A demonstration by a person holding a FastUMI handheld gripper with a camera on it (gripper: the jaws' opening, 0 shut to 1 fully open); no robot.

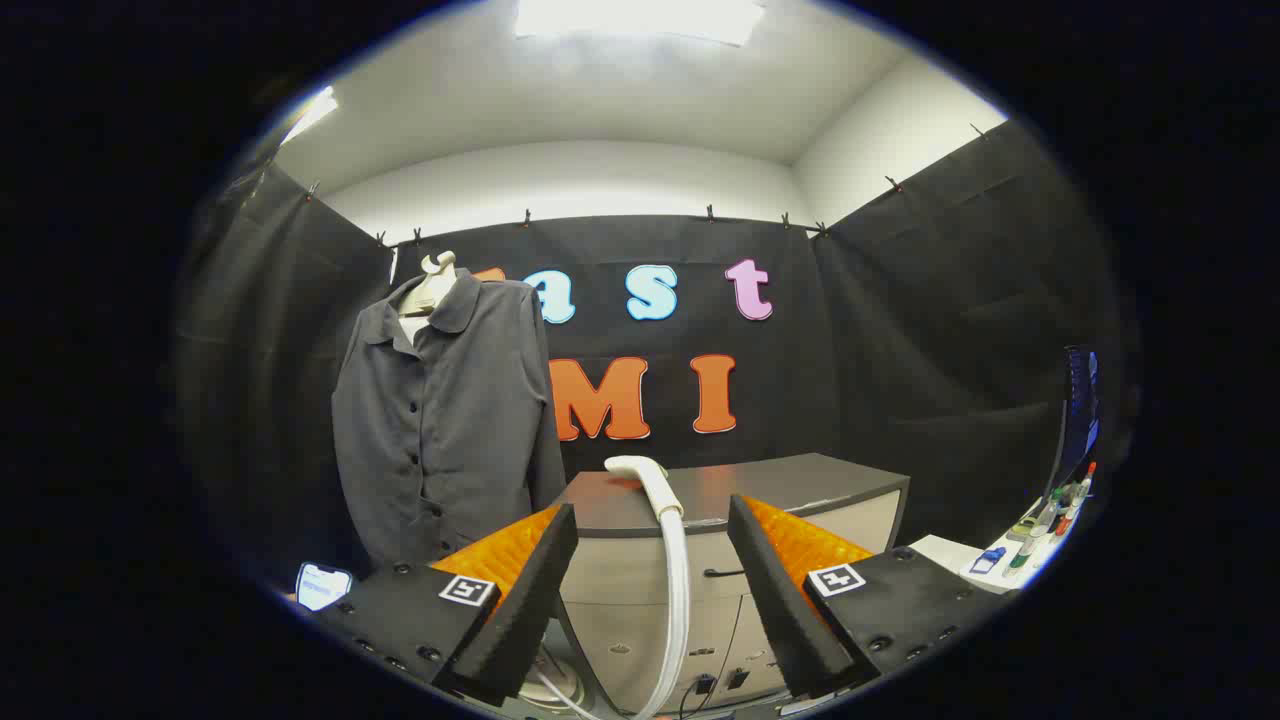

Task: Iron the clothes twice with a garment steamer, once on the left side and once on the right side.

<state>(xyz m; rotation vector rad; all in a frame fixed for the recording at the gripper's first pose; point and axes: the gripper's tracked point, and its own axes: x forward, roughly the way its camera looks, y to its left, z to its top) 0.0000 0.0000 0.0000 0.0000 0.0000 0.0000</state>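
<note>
Gripper [652, 545] jaws stand wide apart in front of me, holding nothing; the white steamer head [645, 478] and its pale hose [677, 600] rise in the gap between the fingers but a little beyond them, touching neither one as far as I can see.

So I judge the task is at its very start: the steamer is not yet picked up, and neither the left nor the right pass over the garment has begun. Everything is left to do: grasp the handle, then make both strokes.

That garment, a dark grey shirt [445, 420], hangs buttoned on a pale hanger [432, 285] to the left of my fingers and further back, in front of the black cloth wall [950, 330].

Behind the steamer stands a grey cabinet [790, 480] with a dark top whose near corner points toward me; I would keep the hose clear of that edge. Between the cabinet's left side and the shirt there looks to be little spare room.

Off to the right a white shelf [950, 552] carries small bottles and pens [1050, 520], well apart from my path. A phone [322, 584] glows low at my left finger's base.
</note>
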